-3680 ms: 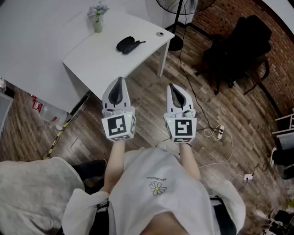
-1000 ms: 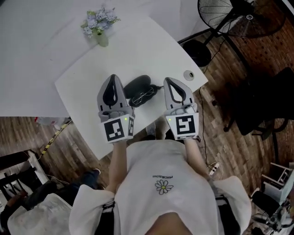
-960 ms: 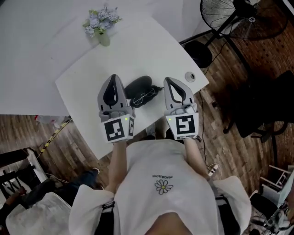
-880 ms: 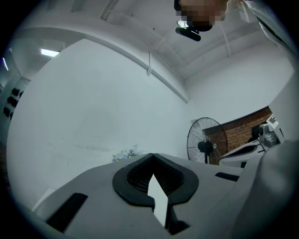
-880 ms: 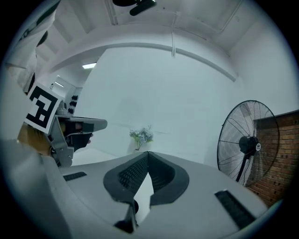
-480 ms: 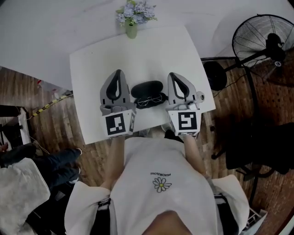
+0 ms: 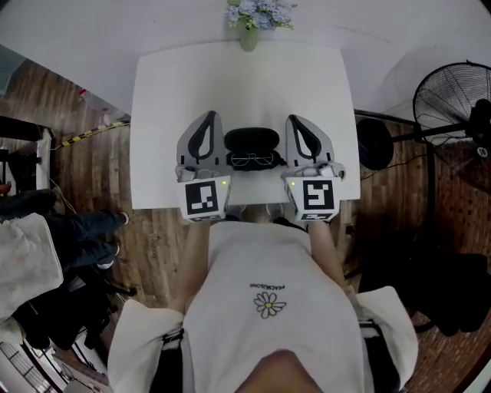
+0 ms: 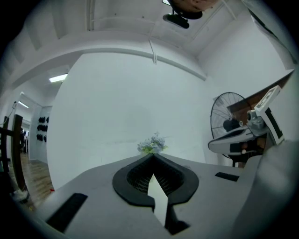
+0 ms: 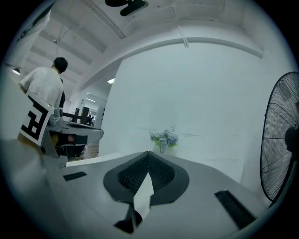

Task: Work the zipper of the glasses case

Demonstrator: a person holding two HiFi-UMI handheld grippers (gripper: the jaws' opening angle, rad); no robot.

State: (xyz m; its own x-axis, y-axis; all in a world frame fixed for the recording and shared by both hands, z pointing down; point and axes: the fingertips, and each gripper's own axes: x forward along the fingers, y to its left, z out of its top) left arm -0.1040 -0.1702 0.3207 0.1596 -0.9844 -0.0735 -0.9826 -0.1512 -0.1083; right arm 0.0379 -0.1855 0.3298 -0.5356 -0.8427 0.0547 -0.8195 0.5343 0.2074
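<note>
A black glasses case (image 7: 251, 140) lies on the white table (image 7: 169, 92), with a pair of glasses (image 7: 255, 160) right in front of it. My left gripper (image 7: 210, 116) hovers just left of the case and is shut, with nothing in it. On the case's other side my right gripper (image 7: 294, 119) is also shut and empty. Both point level across the table toward the far wall. In the left gripper view the left gripper (image 8: 152, 156) shows closed tips, and so does the right gripper (image 9: 147, 153) in the right gripper view. Neither gripper view shows the case.
A small vase of flowers (image 7: 249, 19) stands at the table's far edge, and the flowers (image 8: 152, 144) show ahead of both grippers. A standing fan (image 7: 453, 100) is off the table's right side. Wooden floor and dark furniture surround the table.
The table has swung square to me. Both grippers have come further over it and now flank the case and glasses. Their jaws stay shut.
</note>
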